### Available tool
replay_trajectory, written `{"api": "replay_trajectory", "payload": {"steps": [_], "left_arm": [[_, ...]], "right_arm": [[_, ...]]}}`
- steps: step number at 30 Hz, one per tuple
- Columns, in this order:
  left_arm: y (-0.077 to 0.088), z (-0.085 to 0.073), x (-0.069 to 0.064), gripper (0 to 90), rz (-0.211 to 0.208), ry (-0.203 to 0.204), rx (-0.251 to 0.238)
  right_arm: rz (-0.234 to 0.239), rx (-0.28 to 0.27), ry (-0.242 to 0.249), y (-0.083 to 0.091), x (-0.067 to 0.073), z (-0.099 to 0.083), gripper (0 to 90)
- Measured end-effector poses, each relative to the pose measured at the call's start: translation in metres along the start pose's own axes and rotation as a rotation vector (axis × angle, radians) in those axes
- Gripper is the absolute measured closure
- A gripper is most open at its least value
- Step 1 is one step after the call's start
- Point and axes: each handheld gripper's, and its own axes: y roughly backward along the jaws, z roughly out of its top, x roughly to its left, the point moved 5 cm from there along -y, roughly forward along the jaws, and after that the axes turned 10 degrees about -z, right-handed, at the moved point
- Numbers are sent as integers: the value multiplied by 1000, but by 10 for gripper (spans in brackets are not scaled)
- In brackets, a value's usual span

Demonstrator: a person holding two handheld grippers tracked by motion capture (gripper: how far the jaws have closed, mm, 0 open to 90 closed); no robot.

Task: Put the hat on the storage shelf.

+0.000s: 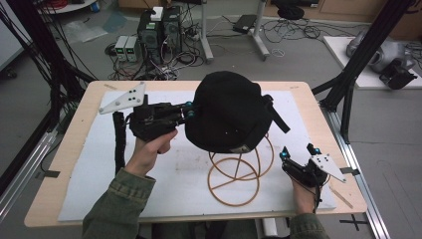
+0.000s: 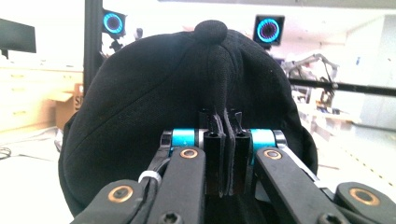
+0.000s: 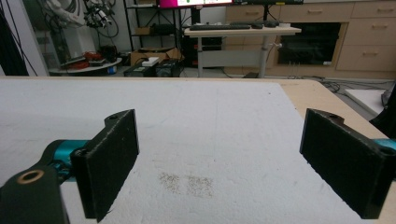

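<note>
A black cap [image 1: 229, 109] sits on top of a tan wire stand [image 1: 239, 174] in the middle of the white mat. My left gripper [image 1: 190, 110] comes in from the left at cap height and is shut on the cap's fabric. In the left gripper view the jaws pinch a fold of the black cap [image 2: 187, 93] along its seam, below the top button. My right gripper [image 1: 297, 152] rests low at the front right of the mat, open, with nothing between its fingers [image 3: 109, 158].
The white mat [image 1: 99, 164] covers most of the wooden table [image 1: 69, 149]. A black strap [image 1: 118, 142] lies on the mat at the left. Black frame posts [image 1: 348, 84] stand at the table's right, and computers and cables lie on the floor beyond.
</note>
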Motion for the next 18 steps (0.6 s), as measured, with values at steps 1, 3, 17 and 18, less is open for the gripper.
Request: {"api": "replay_trajectory", "payload": {"steps": [1, 3, 17, 18], "left_arm": [[-3, -1, -1, 877, -9, 0, 11], [-6, -2, -3, 877, -19, 2, 26], [-38, -19, -5, 878, -47, 19, 282], [-40, -21, -4, 878, -53, 21, 285]], "right_arm": [[1, 1, 5, 0, 0, 0, 109], [2, -2, 10, 0, -1, 0, 109], [-8, 1, -2, 0, -3, 0, 110], [-6, 0, -1, 0, -2, 0, 110]]}}
